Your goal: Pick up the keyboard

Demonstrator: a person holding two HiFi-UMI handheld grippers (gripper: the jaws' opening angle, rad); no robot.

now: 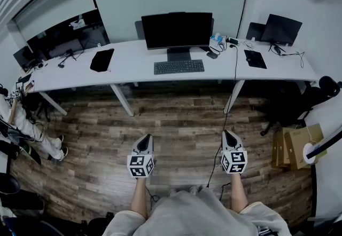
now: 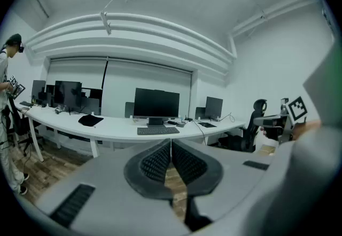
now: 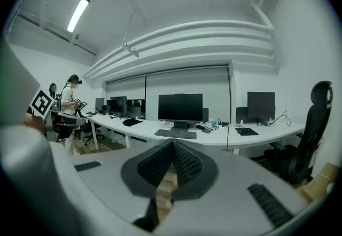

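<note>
Ahead of your left gripper (image 1: 145, 141) and right gripper (image 1: 228, 139): matt black plastic keyboard (image 1: 179, 67), smooth white desk (image 1: 133, 56). Under them, grainy wood-plank floor (image 1: 181, 123). Your pads (image 2: 157, 164): ribbed, matt black; shells matt grey plastic.

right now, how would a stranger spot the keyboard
Find the long white desk along the back wall, then the largest monitor near its middle. The keyboard lies flat in front of that monitor's stand: a wide dark bar of keys, unlike the floppy black pouch to its left.
</note>
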